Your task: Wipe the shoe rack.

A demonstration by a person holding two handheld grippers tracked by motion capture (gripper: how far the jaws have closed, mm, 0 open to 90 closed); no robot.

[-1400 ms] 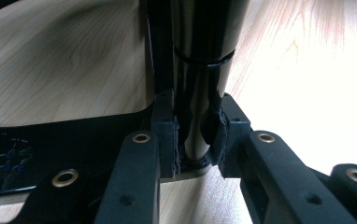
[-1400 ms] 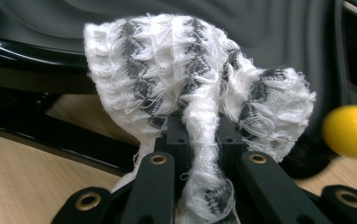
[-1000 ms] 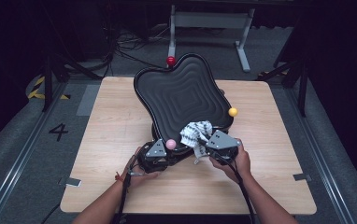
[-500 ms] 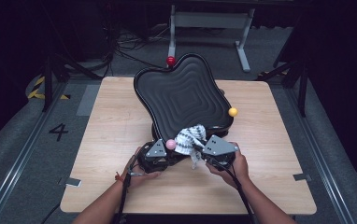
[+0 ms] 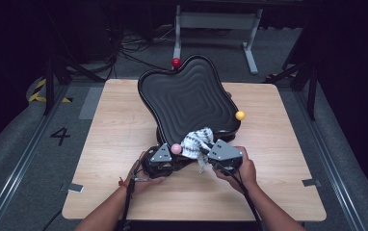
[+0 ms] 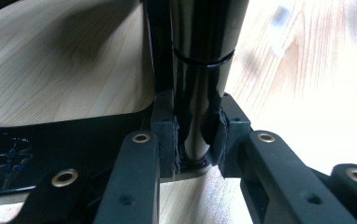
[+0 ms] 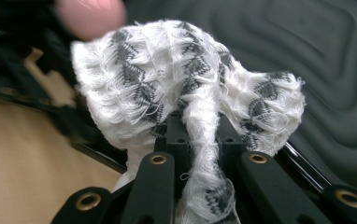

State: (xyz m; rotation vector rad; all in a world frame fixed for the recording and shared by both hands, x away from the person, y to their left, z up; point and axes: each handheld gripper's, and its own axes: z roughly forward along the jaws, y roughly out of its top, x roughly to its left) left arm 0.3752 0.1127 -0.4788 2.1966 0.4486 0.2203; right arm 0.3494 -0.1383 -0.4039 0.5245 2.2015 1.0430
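High view has my left gripper [image 5: 165, 161] clamped on the black stand's post [image 6: 193, 93] at the desk's [image 5: 124, 120] near edge, steadying it, while my right gripper [image 5: 210, 153] pinches the patterned cloth [image 5: 195, 140] against the rippled panel [image 5: 187, 98], apparently for wiping.

Wooden table [image 5: 124, 125], metal stand [image 5: 216, 21] behind, floor marking [image 5: 60, 135] — perhaps a "4"

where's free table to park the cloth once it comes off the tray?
Bare wood left of the black wavy tray, out to the table edge, and right of it past the yellow ball. The near strip beside the forearms is bare too. Crowded: the near tray corner, where the left tongs, right tongs, cloth and pink ball bunch together.
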